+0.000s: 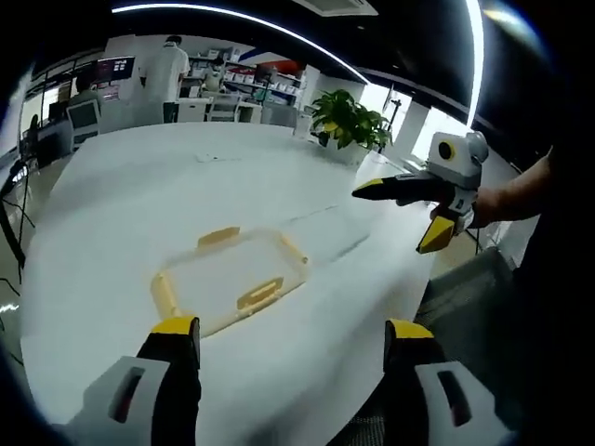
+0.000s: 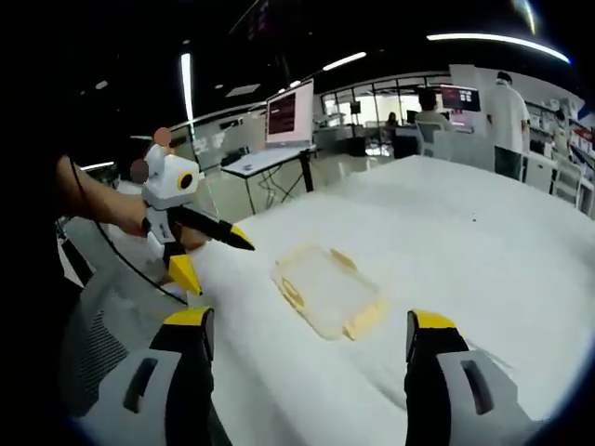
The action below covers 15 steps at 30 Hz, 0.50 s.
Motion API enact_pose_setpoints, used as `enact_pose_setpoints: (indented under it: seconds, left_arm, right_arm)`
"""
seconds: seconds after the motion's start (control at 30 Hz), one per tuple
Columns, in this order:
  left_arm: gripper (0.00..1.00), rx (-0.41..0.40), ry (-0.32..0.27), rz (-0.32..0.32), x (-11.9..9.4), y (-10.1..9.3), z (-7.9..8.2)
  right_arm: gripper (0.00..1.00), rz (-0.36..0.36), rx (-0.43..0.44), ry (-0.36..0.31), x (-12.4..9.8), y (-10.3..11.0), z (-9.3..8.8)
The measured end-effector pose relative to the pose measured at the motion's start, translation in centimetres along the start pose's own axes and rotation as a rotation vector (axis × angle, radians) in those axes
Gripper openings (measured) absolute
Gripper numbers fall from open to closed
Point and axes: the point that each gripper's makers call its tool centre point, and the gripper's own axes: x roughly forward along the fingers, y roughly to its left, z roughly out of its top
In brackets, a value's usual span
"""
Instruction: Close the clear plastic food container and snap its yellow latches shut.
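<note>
While I hold both tools above it, the white table [image 1: 139, 204] spreads wide under my hands, its cloth faintly creased. Behind it in the left gripper view stands a leafy potted plant [image 1: 349, 121] near the far edge, and a person in white [image 1: 165, 70] stands among desks and monitors farther back.

On the table lies the clear plastic food container [image 1: 232, 279], flat and rectangular, with its yellow latches [image 1: 260, 294] showing along its sides. It sits near the table's edge closest to me, ahead of both pairs of jaws and touched by neither. I cannot tell from here whether its lid is fully seated.

My left gripper [image 1: 290, 334] hangs over the table short of the container, its jaws spread wide with nothing between them. My right gripper [image 2: 311, 325] likewise stands parted and empty; in the left gripper view it reaches in from the right, its yellow-tipped jaws apart above the table, well clear of the container.
</note>
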Motion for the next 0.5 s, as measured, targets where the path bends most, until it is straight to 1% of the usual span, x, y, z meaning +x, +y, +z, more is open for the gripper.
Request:
enact_pose_setpoints:
  seconds: [0.13,0.23,0.4,0.43,0.5]
  left_arm:
    - [0.74,0.012,0.021,-0.001,0.0,0.4,-0.2]
    - [0.74,0.010,0.033,-0.006,0.0,0.7,-0.3]
    - [0.75,0.031,0.051,-0.012,0.1,1.1,-0.5]
    - [0.75,0.033,0.065,-0.020,0.2,1.2,-0.6]
    - [0.75,0.048,0.075,-0.018,0.2,1.5,-0.7]
  right_arm:
    - [0.83,0.001,-0.004,0.006,0.3,-0.3,0.0]
    - [0.81,0.009,-0.014,0.026,0.7,-0.5,-0.3]
    - [0.80,0.018,-0.030,0.045,1.4,-0.6,-0.3]
    - [0.80,0.023,-0.034,0.050,1.6,-0.7,-0.2]
    - [0.79,0.023,-0.040,0.058,1.9,-0.8,-0.2]
